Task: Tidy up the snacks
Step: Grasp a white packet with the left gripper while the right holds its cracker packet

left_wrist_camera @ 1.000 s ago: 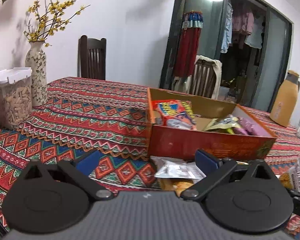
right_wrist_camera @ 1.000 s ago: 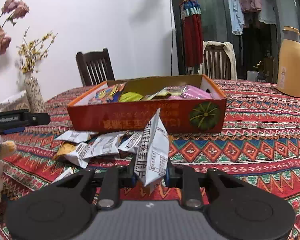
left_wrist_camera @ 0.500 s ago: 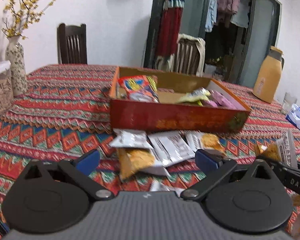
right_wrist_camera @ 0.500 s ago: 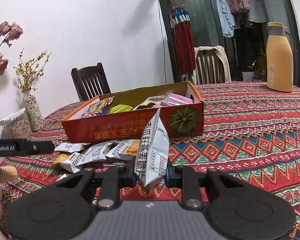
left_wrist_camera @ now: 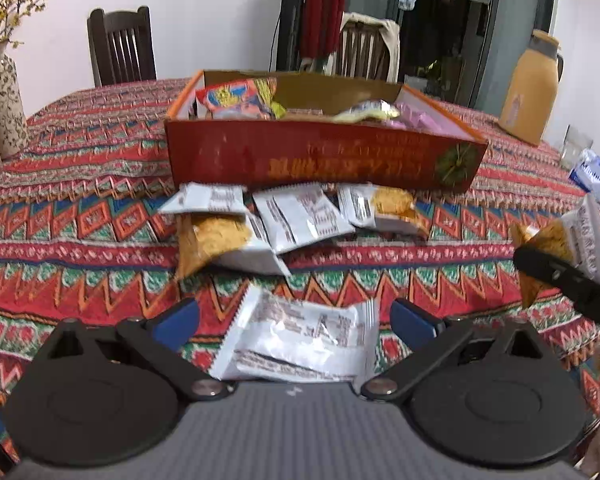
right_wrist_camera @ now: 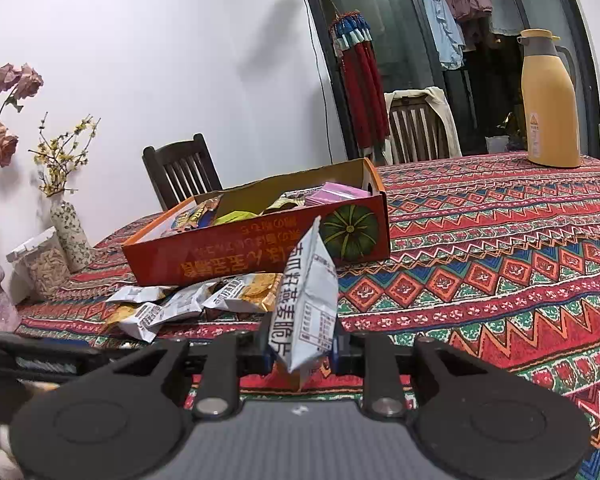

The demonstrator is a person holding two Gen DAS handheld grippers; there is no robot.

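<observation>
Holding: right gripper (right_wrist_camera: 300, 350) has its jaws clamped on a white snack packet (right_wrist_camera: 306, 300), which stands upright between them, lifted off the tablecloth (right_wrist_camera: 500, 272).
Left gripper (left_wrist_camera: 294, 320): jaws spread wide, straddling a flat white packet (left_wrist_camera: 300, 340) at 6 o'clock in its view; neither blue pad seems to touch it (hard to be sure at this angle).
Box (left_wrist_camera: 324, 156): orange carton at 12 o'clock from the left gripper, open on top, already holding several colourful packs: a red-and-blue one at its 10 o'clock corner, yellow and pink ones toward 2 o'clock.
Done so far: judging by the contents, part of the sorting is behind us; some snacks are boxed.
Left to do: a loose pile of packets (left_wrist_camera: 292, 224) lies just in front of the box's near wall, plus the flat one under the left gripper and the one carried on the right. I count roughly four or five in the pile, overlapping.
Left view only: the flat packet near the jaws, and the right gripper's packet seen side-on at 3 o'clock, showing its orange printed face.
Right view only: the pumpkin emblem and lettering on the box wall, sharp here; a lidded container (right_wrist_camera: 40, 264) and vases at 9 o'clock; the yellow thermos (right_wrist_camera: 550, 100) at 1 o'clock.
</observation>
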